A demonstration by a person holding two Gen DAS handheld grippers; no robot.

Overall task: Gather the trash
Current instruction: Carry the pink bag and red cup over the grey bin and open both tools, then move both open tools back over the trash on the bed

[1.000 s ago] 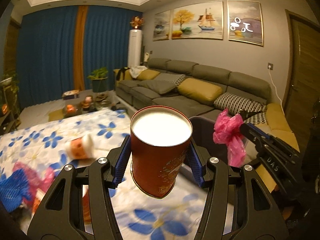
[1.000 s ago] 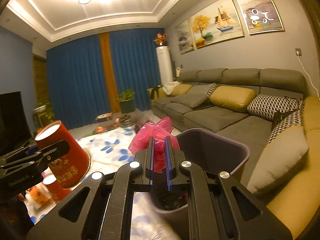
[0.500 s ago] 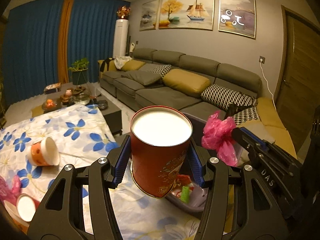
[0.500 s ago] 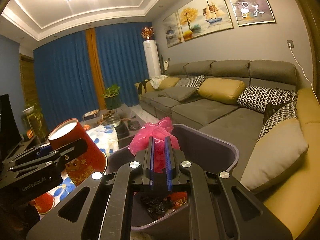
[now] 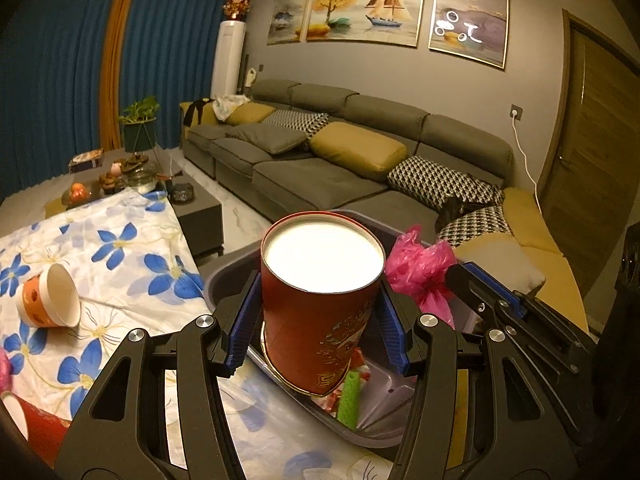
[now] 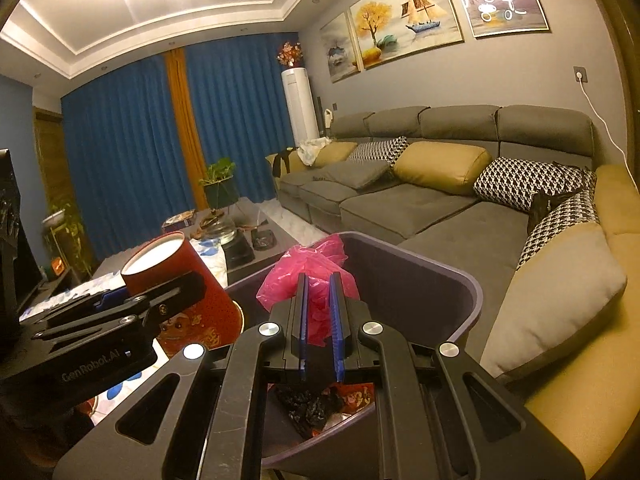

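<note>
Jaws of left gripper (image 5: 318, 330) clamp red cup (image 5: 320, 304), held over bin (image 6: 440, 292) rim beside bench (image 5: 120, 264). Right gripper (image 6: 319, 312) jaws nearly closed, pinching pink bag (image 6: 308, 268) above bin. Orange cup (image 5: 50, 300) lies on bench.

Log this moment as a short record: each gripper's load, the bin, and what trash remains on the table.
left gripper: shut on red cup, held upside down over the bin's near edge
right gripper: shut on pink plastic bag, above the bin
bin: grey, open, already holds wrappers and dark scraps
remaining on table: orange paper cup lying on its side on the floral tablecloth
background: grey sofa behind the bin
</note>
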